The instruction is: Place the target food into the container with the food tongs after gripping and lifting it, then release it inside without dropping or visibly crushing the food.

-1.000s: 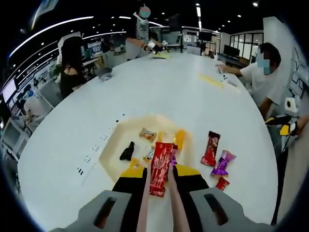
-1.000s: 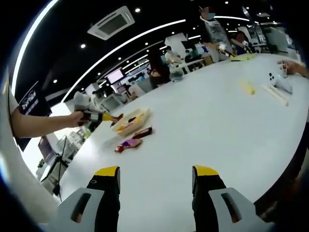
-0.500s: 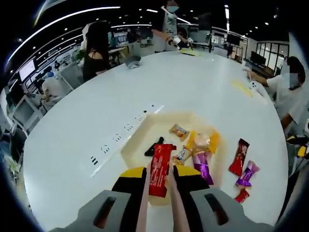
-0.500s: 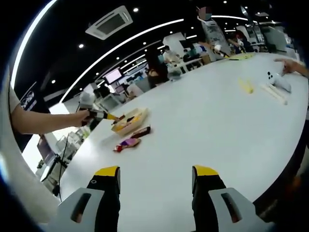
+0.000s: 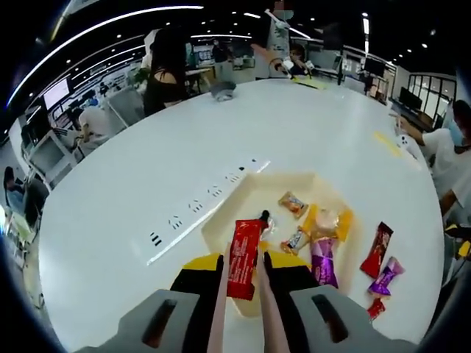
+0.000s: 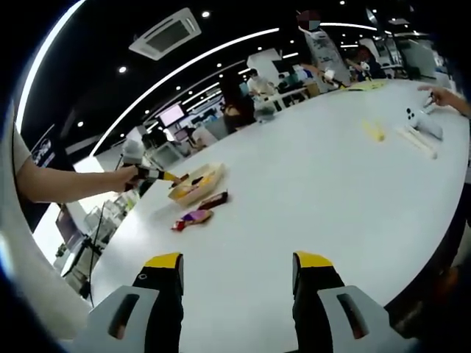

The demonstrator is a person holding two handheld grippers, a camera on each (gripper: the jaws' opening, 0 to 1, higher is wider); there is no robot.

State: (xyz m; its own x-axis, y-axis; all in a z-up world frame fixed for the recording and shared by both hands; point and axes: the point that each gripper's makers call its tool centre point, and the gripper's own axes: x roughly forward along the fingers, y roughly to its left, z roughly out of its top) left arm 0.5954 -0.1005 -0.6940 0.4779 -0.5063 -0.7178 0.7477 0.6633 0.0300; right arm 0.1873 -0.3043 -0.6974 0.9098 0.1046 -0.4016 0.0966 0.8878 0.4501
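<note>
One red snack bar point(image 5: 245, 257) is hanging pinched between two pinkish tongs point(image 5: 218, 312), which the left gripper point(image 5: 239, 268) is squeezing together; its jaws are standing nearly closed around the tong arms, with the wrapper clamped at its lower end.

Position of item: bar is hanging over the near edge of the pale yellow tray point(image 5: 239, 202), its upper end reaching in over the tray floor, its lower end out over the rim.

Long axis: bar is running straight forward along the jaws, pointing into the tray toward a small black sweet point(image 5: 263, 218).

Tray contents, already lying inside: an orange-wrapped sweet point(image 5: 294, 204), a yellow packet point(image 5: 327, 220), a purple packet point(image 5: 323, 257) and a small striped sweet point(image 5: 294, 239).

Loose stock on the white table point(image 5: 132, 184), to the right of the tray: a dark red bar point(image 5: 377, 248), a purple twist sweet point(image 5: 388, 275) and a small red sweet point(image 5: 375, 307).

Nearer hand: the left, directly over the drop zone. The right gripper point(image 6: 239, 272) is idling well apart, far across the table, jaws standing wide with nothing between them; from there the tray point(image 6: 197, 184) is lying far off at the left.

Judgement: the coming move is likely calling for a short push forward, so the whole bar clears the rim, then a gentle easing of the tongs.
</note>
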